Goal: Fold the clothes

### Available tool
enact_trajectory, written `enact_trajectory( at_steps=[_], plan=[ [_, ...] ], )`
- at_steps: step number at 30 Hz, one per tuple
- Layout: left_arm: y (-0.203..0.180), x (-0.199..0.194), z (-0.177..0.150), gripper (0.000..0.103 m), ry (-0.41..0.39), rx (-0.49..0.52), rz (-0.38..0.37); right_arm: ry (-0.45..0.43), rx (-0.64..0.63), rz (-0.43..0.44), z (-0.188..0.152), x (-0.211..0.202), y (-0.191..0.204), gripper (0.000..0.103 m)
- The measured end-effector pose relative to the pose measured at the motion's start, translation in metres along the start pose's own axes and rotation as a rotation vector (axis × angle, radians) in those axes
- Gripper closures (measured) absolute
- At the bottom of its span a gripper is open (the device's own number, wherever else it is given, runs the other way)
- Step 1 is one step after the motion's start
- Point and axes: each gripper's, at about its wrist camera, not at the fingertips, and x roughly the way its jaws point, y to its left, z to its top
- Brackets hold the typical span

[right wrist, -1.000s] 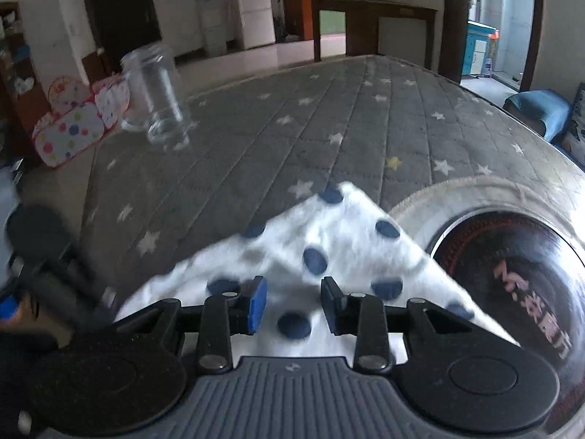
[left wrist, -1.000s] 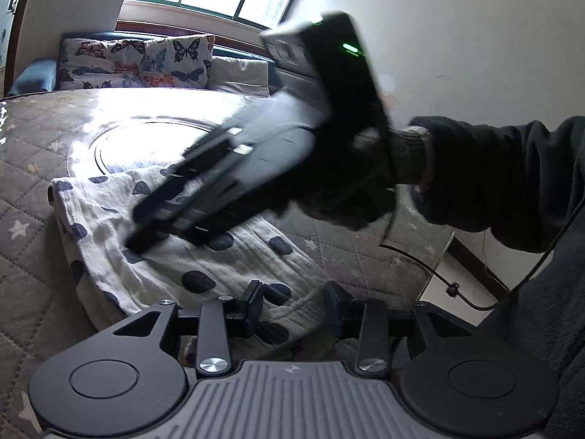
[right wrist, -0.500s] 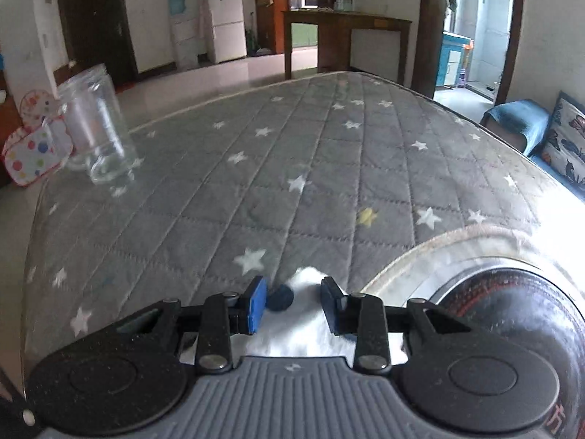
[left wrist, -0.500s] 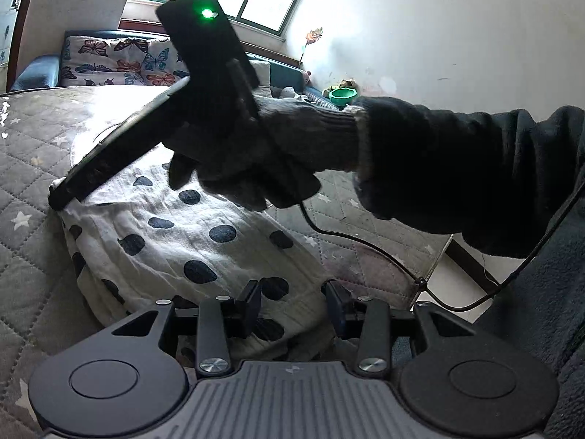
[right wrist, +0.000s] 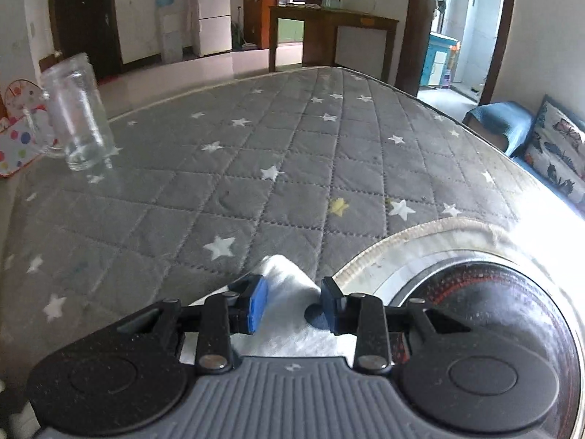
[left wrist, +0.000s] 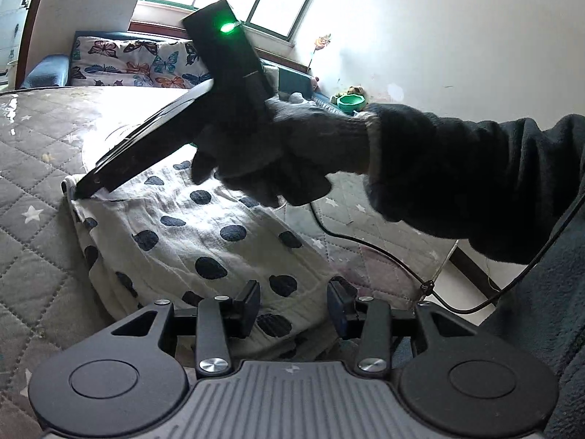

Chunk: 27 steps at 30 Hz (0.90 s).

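Observation:
A white cloth with dark blue dots (left wrist: pixel 204 234) lies folded on the grey quilted table cover. My left gripper (left wrist: pixel 294 309) is open, its jaws either side of the cloth's near edge. My right gripper (right wrist: pixel 292 305) is open over the cloth's far corner (right wrist: pixel 283 274), which lies between its blue pads. In the left wrist view the right gripper (left wrist: pixel 82 192), held by a gloved hand, has its tip down on that far left corner of the cloth.
A glass mug (right wrist: pixel 75 117) stands at the far left of the table. A round dark glass plate with a pale rim (right wrist: pixel 486 292) sits by the cloth. A black cable (left wrist: pixel 384 252) hangs from the right gripper. A butterfly-print sofa (left wrist: pixel 135 64) stands behind.
My right gripper swept from the middle of the cloth to its far corner and lowered there. The cloth edge now fills less of the right wrist view. The left gripper stayed put.

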Motion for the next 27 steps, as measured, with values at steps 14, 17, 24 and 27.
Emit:
enact_trajectory(
  at_steps=[14,17,24,27],
  plan=[
    [-0.007,-0.036,-0.002,0.055,-0.082,0.001,0.069,-0.004,0.152,-0.062,-0.023,-0.054,-0.058,0.059],
    [-0.011,-0.054,-0.007,0.052,-0.105,0.007,0.113,0.007,0.204,-0.070,-0.034,-0.060,-0.071,0.058],
    [-0.010,-0.070,-0.031,0.043,-0.041,-0.046,0.246,0.001,0.232,-0.084,-0.046,-0.063,-0.076,0.049],
    [-0.012,-0.061,-0.037,0.041,-0.012,-0.047,0.256,-0.009,0.228,-0.086,-0.047,-0.063,-0.073,0.047]
  ],
)
